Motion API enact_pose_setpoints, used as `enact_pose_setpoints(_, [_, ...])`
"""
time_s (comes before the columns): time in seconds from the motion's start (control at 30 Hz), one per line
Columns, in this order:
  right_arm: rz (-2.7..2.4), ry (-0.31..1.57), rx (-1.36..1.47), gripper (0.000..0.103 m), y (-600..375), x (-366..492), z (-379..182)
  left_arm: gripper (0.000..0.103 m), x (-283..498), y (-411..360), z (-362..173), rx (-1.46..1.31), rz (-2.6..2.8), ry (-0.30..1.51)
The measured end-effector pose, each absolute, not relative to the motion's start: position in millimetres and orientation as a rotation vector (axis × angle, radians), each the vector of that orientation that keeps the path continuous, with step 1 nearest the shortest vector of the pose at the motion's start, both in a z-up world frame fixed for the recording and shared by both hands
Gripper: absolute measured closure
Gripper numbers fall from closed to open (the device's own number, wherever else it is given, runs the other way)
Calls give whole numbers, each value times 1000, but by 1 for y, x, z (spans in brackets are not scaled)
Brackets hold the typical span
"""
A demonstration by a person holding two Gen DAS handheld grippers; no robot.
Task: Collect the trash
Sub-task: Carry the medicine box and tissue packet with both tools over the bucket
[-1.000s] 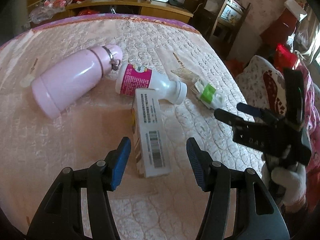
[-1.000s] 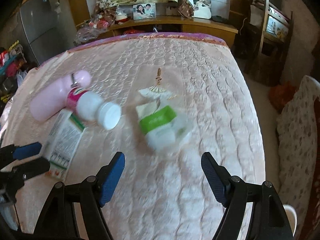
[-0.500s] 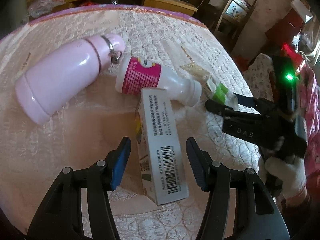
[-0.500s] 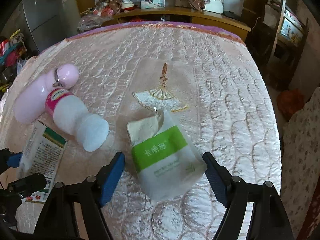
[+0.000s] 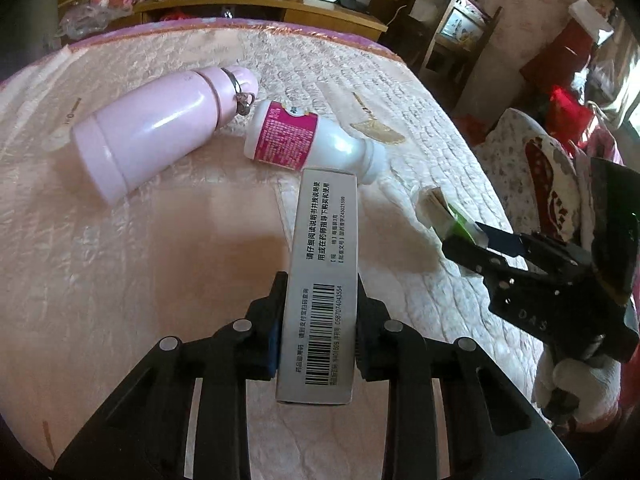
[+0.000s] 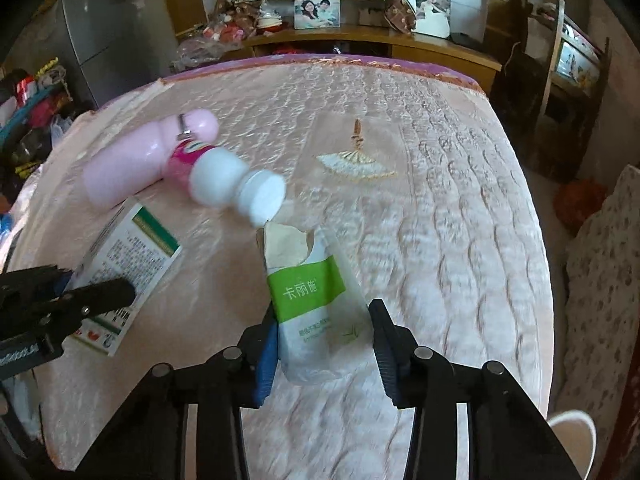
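Note:
My left gripper [image 5: 320,280] is closing, and its pads press on the sides of a white cardboard medicine box [image 5: 324,232] with a barcode, held over the pink quilted bed [image 5: 120,280]. My right gripper [image 6: 324,312] is closing too. It squeezes a tissue packet [image 6: 308,292] with a green band and a torn top. From the left wrist view the right gripper [image 5: 464,238] pinches that packet [image 5: 436,208] at the right. A white bottle [image 5: 304,140] with a pink label lies beside a pink flask [image 5: 152,128].
A wooden shelf with a framed photo [image 6: 316,12] and clutter runs behind the bed. Dark wooden furniture [image 6: 560,68] stands at the right. A flowered cushion [image 6: 600,280] and a white cup [image 6: 572,436] sit off the bed's right edge. A gloved hand [image 5: 572,376] holds the right gripper.
Both grippers moved forward over their items and went from open to closed: the left onto the box, the right onto the tissue packet, which now looks narrower.

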State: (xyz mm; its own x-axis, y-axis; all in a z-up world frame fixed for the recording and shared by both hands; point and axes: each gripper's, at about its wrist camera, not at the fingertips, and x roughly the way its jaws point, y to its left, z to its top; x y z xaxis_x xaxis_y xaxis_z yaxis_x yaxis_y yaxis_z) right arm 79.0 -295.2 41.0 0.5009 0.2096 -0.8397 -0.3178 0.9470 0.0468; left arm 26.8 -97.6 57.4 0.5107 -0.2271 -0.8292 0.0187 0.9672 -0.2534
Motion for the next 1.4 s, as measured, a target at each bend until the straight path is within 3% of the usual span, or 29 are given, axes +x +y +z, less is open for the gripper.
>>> enact_pose_setpoints(0.57, [316,924,-55,62,-291,-10,71,77,-33,-132,75,-121,-180,953])
enact_pose_setpoints(1.4, [257,890,-33,62,-328,-51,89,77,-55,-183,94,-17,-238,895])
